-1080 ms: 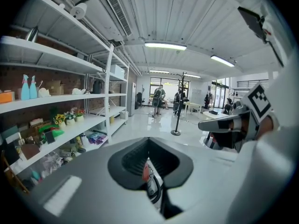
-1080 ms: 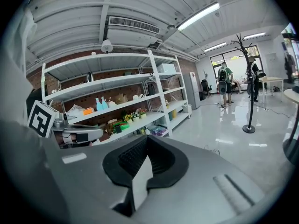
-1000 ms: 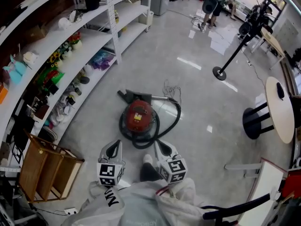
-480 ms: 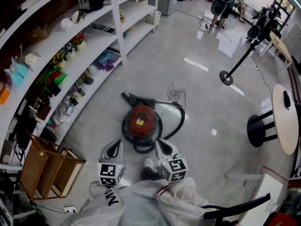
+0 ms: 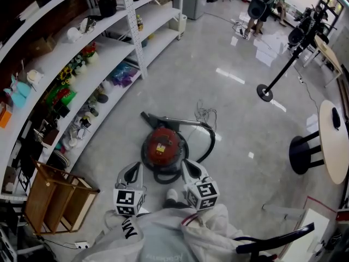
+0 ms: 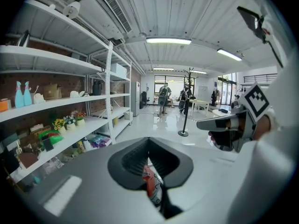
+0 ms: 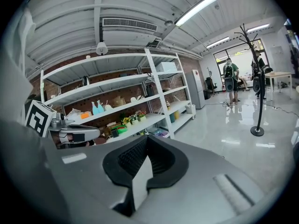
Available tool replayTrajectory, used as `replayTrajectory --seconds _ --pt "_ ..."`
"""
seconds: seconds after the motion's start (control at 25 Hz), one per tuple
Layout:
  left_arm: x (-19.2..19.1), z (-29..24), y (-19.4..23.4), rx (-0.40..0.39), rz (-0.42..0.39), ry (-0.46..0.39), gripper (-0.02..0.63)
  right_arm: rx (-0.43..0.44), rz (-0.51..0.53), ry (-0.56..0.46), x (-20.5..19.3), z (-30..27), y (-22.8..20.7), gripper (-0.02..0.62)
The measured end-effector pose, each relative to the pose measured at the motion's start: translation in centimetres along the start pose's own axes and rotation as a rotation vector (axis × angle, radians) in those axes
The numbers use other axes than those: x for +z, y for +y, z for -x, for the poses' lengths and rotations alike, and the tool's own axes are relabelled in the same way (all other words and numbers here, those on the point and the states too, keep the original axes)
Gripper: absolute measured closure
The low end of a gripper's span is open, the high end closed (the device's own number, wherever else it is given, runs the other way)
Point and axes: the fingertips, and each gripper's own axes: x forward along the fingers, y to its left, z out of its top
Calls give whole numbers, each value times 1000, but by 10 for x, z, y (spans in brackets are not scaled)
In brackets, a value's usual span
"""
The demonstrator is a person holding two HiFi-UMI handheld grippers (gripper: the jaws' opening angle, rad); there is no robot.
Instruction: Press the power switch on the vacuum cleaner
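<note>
While both grippers hung low by the person's body, the red canister vacuum cleaner sat on the floor just ahead of them, black hose curling round its R side. L gripper & R gripper: fingers together, nothing between, not touching the vac. White shelving w/ clutter stood to the L.

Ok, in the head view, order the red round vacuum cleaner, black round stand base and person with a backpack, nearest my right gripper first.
1. Red round vacuum cleaner, just ahead of the right gripper.
2. Black round stand base, mid-floor, right.
3. Person with a backpack, far end.
</note>
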Motion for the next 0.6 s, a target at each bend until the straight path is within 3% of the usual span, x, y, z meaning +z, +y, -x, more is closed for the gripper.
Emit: replayTrajectory --seconds 0.6 --pt "-4 0 -4 31 -20 23 606 16 -35 2 -10 0 -15 595"
